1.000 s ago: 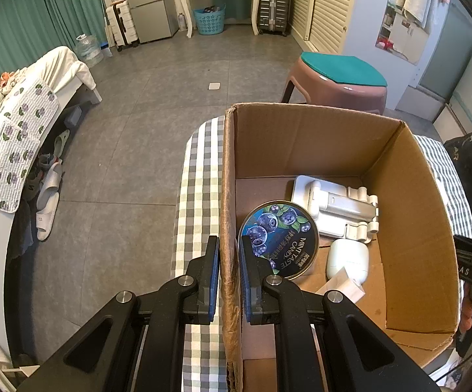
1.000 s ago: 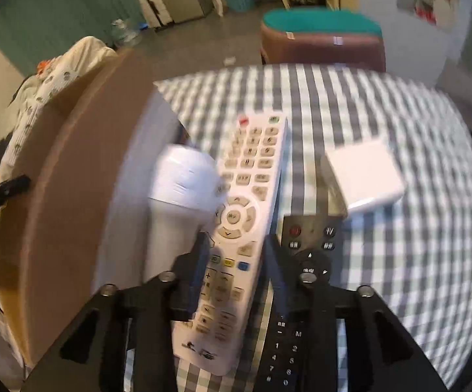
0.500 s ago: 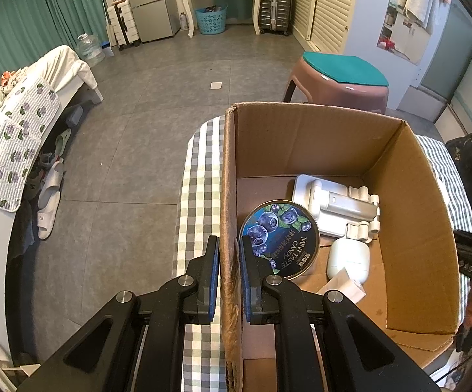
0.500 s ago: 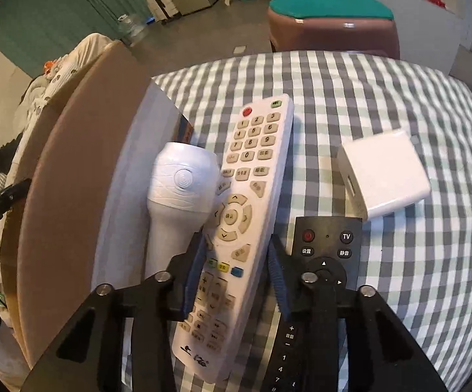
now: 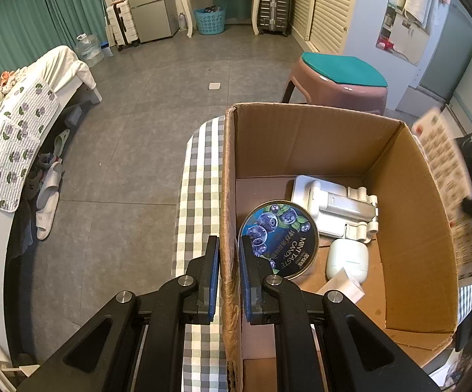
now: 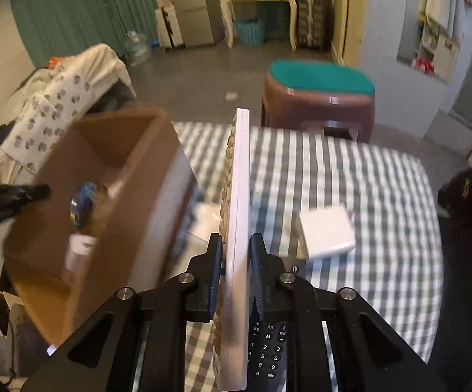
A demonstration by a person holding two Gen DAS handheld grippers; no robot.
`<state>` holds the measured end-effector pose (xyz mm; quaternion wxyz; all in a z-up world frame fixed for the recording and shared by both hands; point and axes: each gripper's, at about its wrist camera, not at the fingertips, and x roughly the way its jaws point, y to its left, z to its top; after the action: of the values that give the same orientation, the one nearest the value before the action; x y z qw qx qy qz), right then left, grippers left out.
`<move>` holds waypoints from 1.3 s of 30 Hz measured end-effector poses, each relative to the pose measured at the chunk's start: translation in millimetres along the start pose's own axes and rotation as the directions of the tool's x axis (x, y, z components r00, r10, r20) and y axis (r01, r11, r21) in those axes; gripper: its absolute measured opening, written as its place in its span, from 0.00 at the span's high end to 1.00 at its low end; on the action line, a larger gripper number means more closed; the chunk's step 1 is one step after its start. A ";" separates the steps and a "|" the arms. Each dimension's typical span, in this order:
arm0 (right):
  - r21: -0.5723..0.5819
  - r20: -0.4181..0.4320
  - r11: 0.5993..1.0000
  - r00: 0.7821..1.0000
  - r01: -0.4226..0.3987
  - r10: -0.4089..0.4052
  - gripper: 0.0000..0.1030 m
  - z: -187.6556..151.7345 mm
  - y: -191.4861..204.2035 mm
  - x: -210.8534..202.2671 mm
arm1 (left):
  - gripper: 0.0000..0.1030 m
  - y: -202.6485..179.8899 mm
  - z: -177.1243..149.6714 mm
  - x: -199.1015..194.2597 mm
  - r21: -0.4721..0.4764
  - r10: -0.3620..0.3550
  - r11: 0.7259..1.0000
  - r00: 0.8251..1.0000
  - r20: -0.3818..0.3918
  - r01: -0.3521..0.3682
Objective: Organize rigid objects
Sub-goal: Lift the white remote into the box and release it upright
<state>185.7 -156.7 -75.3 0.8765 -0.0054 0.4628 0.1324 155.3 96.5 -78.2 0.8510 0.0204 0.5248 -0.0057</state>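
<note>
My left gripper (image 5: 228, 276) is shut on the left wall of the open cardboard box (image 5: 409, 228). The box holds a blue mint candy tin (image 5: 278, 243), a white stand (image 5: 334, 207) and a white case (image 5: 347, 258). My right gripper (image 6: 235, 269) is shut on a white remote (image 6: 237, 202), held on edge above the checked table, right of the box (image 6: 105, 215). The same remote (image 5: 445, 176) shows blurred beyond the box's right wall in the left wrist view. A black remote (image 6: 268, 349) and a small white box (image 6: 327, 232) lie on the cloth.
A checked cloth (image 6: 350, 183) covers the table. A brown stool with a teal cushion (image 6: 321, 94) stands behind it. A bed (image 5: 17, 137) with slippers beside it lies at the left, across open grey floor (image 5: 157, 104).
My right gripper closed on the white remote and lifted it off the table, turned on edge, up beside the box. The left gripper has kept its hold on the box wall.
</note>
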 end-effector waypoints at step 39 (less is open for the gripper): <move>-0.265 -0.044 0.960 0.996 -0.086 0.077 0.49 -0.9 110.8 -1.3 | 0.89 -0.5 -1.0 3.0 0.006 -0.002 1.000 1.000 -0.006 0.002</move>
<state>157.9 -50.2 -62.2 0.8538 -0.1064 0.4552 0.2292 155.7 96.1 -81.4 0.8493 0.0225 0.5273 -0.0081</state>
